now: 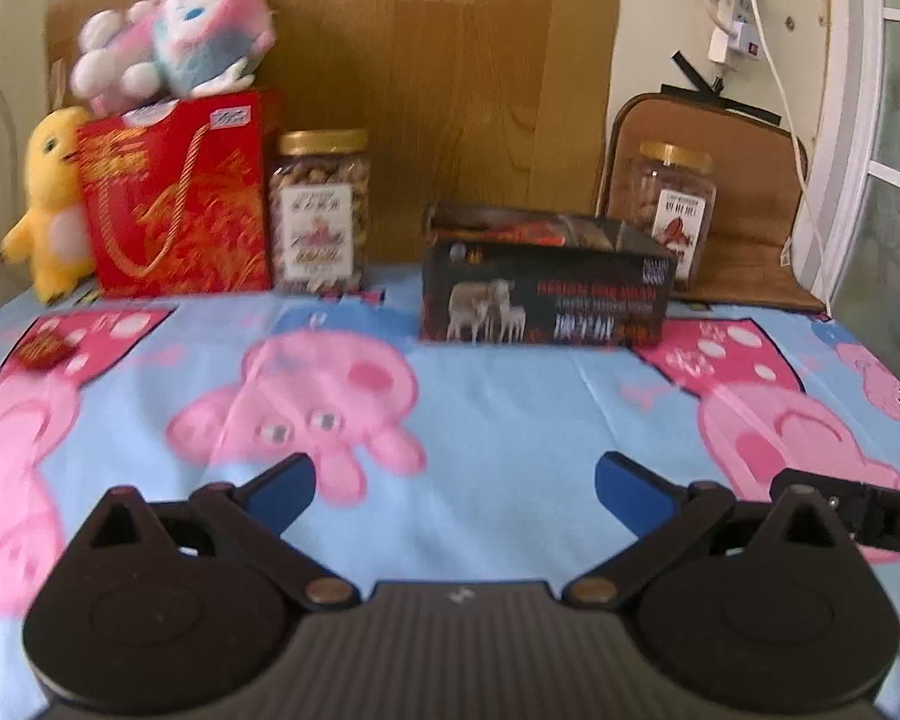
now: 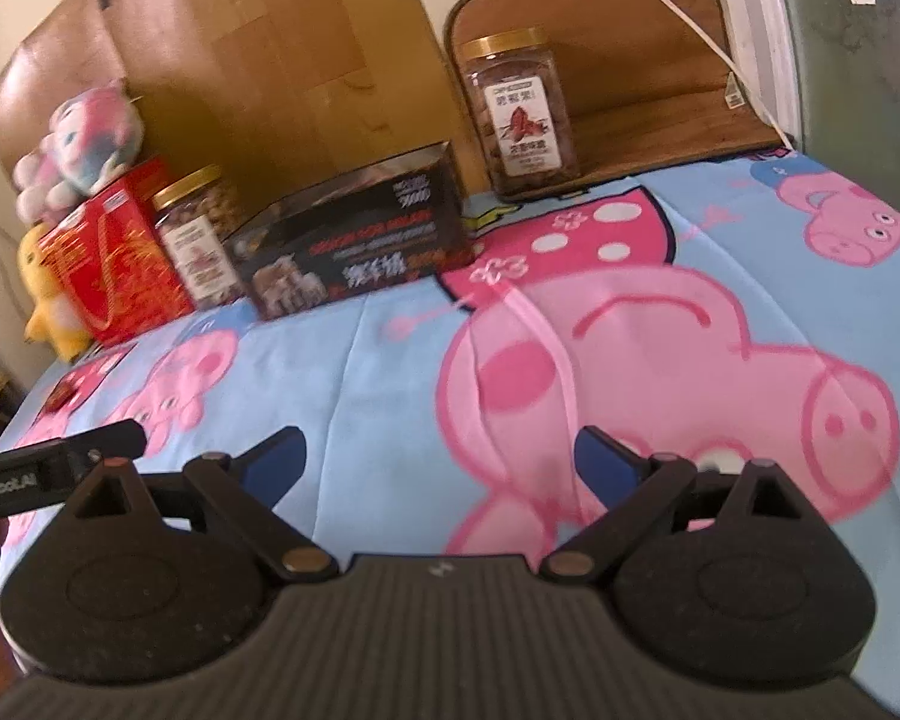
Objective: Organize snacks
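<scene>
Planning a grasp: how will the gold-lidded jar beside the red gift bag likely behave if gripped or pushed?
The jar looks like rigid clear plastic, so probably stiff and somewhat slippery. It appears nearly full, so likely heavy. Tall on soft cloth, it may tip if pushed high.

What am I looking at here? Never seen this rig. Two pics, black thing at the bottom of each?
Each picture comes from a fisheye camera on a handheld two-finger gripper, one per hand, looking along its fingers. The black body with blue pads is the left gripper in one view and the right gripper in the other. Both are open and hold nothing. Ahead, on a blue cartoon-pig cloth, stand a red gift bag, a gold-lidded clear jar of snacks, a black printed carton and a second gold-lidded jar. Plush toys sit by the bag.
</scene>
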### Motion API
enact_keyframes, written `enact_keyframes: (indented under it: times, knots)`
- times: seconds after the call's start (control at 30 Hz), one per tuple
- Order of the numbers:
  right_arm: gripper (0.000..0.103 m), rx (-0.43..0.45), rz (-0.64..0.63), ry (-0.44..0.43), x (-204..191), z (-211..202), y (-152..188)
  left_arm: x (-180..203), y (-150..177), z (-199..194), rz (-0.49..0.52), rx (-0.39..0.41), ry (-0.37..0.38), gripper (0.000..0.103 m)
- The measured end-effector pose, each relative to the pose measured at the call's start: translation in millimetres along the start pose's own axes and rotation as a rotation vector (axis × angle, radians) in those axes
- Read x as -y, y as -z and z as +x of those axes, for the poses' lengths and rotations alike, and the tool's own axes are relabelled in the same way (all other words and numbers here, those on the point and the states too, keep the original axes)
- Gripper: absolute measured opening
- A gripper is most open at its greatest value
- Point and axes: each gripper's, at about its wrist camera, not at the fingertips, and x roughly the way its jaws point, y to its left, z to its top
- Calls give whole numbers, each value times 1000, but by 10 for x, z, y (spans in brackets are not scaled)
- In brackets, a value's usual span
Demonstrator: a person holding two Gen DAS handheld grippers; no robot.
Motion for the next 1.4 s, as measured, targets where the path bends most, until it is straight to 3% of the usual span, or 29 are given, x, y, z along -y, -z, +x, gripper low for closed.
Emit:
enact_keyframes:
  times: [0.17,0.3,0.37,0.47,0.6,0.73,0.97,1.2,1.4]
  knots:
    - [98,-21,18,66,-78,304,-188,-62,-205,464,29,-54,57,103]
    - [98,0,64,70,-73,424,-240,-32,-228,722,39,-77,73,103]
    - [98,18,92,62,-47,392,-203,-13,-186,796,55,-36,70,103]
    - [98,52,92,95,-9,190,-51,16,-149,894,58,-94,112,103]
    - [98,28,75,95,48,8,63,101,-125,740,122,-41,29,103]
    - [98,42,23,47,-18,-62,-19,69,-151,458,95,-18,-9,103]
    - [98,-43,-14,-32,35,-188,-51,72,-142,155,-23,-81,16,103]
    - [98,5,0,-89,104,-436,7,360,-105,-53,34,-114,-79,103]
    - [98,-15,57,-105,248,-464,158,532,-48,-99,85,-127,-111,103]
